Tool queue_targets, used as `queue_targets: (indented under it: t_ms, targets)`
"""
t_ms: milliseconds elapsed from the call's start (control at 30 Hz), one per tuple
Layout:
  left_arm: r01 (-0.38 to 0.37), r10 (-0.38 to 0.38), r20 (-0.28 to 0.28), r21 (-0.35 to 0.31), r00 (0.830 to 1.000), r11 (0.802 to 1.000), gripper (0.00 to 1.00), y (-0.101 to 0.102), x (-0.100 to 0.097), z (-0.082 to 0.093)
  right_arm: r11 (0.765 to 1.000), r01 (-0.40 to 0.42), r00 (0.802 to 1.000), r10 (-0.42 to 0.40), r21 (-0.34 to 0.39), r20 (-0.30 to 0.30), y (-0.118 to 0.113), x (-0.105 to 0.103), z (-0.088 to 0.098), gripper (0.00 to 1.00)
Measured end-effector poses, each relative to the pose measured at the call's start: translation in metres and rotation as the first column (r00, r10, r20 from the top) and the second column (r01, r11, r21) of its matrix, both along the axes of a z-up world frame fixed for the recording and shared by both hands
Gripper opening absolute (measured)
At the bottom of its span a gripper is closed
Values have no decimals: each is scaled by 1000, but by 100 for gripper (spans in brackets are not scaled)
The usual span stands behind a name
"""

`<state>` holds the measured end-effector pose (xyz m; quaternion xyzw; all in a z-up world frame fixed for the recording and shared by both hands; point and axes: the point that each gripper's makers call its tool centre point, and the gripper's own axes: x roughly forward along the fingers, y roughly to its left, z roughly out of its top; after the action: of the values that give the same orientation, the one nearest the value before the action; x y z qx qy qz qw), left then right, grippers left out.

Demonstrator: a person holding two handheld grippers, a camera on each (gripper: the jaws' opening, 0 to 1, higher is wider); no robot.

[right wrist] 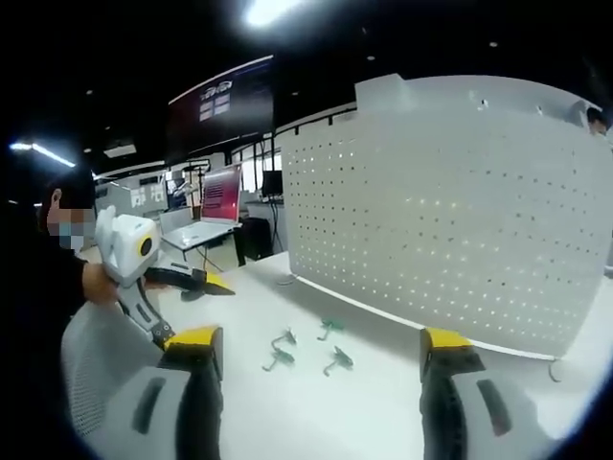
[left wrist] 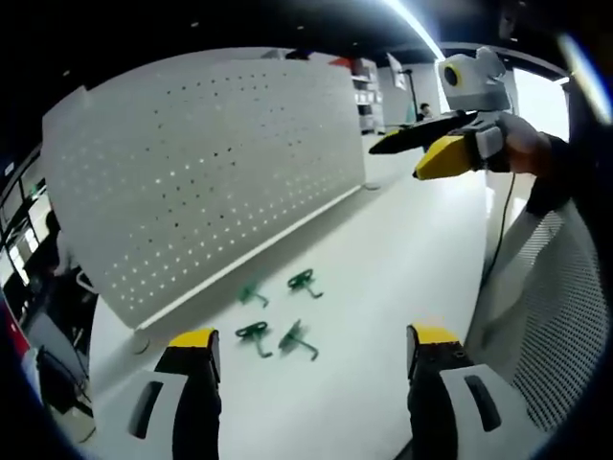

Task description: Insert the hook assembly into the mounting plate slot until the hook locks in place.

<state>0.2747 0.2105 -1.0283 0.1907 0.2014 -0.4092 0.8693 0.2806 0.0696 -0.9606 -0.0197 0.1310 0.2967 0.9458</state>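
A white perforated mounting plate (left wrist: 211, 172) stands upright on the white table (left wrist: 402, 268); the right gripper view shows the plate (right wrist: 450, 220) too. Several green hooks lie loose in front of it (left wrist: 254, 333), (left wrist: 304, 282), and again as a cluster of hooks (right wrist: 331, 326), (right wrist: 278, 359). My left gripper (left wrist: 314, 337) hangs open just short of the hooks, nothing between its jaws. My right gripper (right wrist: 319, 337) is open too, above the table and facing the hooks. Each shows in the other's view: right gripper (left wrist: 397, 161) at upper right, left gripper (right wrist: 199, 305) at left.
A person (right wrist: 67, 287) in a dark sleeve holds the grippers at the table's side. Behind, a desk carries a laptop (right wrist: 206, 230) and a red-lit screen (right wrist: 220, 195). A thin base rail (left wrist: 239, 273) runs along the plate's foot. A cable (left wrist: 500, 230) trails near the table edge.
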Motion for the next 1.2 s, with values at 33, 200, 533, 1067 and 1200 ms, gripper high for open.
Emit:
queue_targets:
  t_ms: [33, 200, 533, 1067, 1200]
  targets:
    - [-1, 1, 2, 0, 1000, 1000, 81, 0, 1, 0, 1000, 1, 1000, -1, 0, 0, 0, 0, 0, 81]
    - [-8, 8, -4, -4, 1000, 1000, 78, 2, 4, 1, 1000, 9, 1000, -9, 3, 1, -2, 1, 1, 81]
    - [-1, 0, 15, 5, 1000, 1000, 75, 2, 11, 7, 1000, 10, 1000, -10, 1, -2, -2, 1, 0, 81]
    - [16, -19, 57, 52, 998, 999, 53, 3, 45, 13, 1000, 3, 1000, -3, -3, -28, -1, 0, -6, 79]
    - [32, -37, 58, 78, 998, 996, 46, 2, 55, 7, 1000, -3, 999, 3, -5, -38, 0, 0, -8, 78]
